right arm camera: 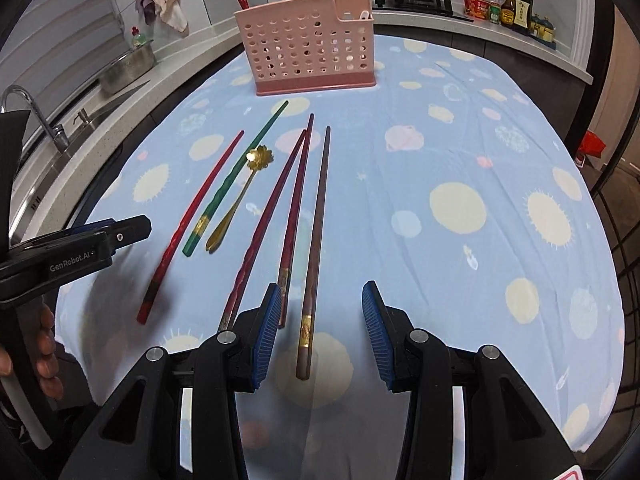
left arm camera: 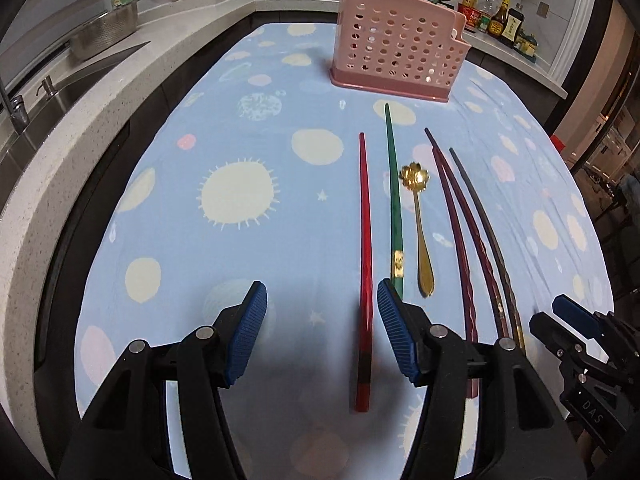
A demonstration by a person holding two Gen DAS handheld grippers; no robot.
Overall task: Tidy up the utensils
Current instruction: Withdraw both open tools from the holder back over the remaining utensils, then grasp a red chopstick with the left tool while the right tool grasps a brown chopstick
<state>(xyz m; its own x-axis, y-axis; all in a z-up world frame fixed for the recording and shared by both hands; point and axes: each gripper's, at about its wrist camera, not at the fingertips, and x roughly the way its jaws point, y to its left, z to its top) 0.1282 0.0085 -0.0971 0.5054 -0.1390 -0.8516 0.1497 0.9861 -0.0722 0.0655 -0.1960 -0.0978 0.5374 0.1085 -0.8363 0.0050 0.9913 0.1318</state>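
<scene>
Utensils, six loose, laid roughly parallel on tabletop (left arm camera: 240,240) under blue dotted cloth, long axes running away from tongs toward pink perforated holder (left arm camera: 396,48) at far end.

Order from left side: red chopstick (left arm camera: 365,240), green chopstick (left arm camera: 394,208), gold flower-bowl spoon (left arm camera: 420,232), two maroon chopsticks (left arm camera: 460,240), brown chopstick (right arm camera: 316,240) with gold band. A few chopsticks already upright in holder.

Left tongs (left arm camera: 322,336): jaws partly open, empty. Near end of red chopstick inside the gap, close against the right-side pad; green chopstick just outside that pad. No pad seen pressing on either.

Right tongs (right arm camera: 316,336): jaws partly open, somewhat narrower, empty. Near end of brown chopstick between the pads, nearer the left one, touching neither; one maroon chopstick just beside that left pad.

Nearer hand: left for red, right for brown. Each chopstick's axis nearly in line with the tongs' pointing direction, so closing would act across the thin width.

Pose: both tongs side by side, angled steeply down toward the cloth, apparently low over it. Fingers (right arm camera: 46,360) of person's left hand visible on the handle in right wrist view.

Judged step: approach to a paired pickup; nothing lifted.
</scene>
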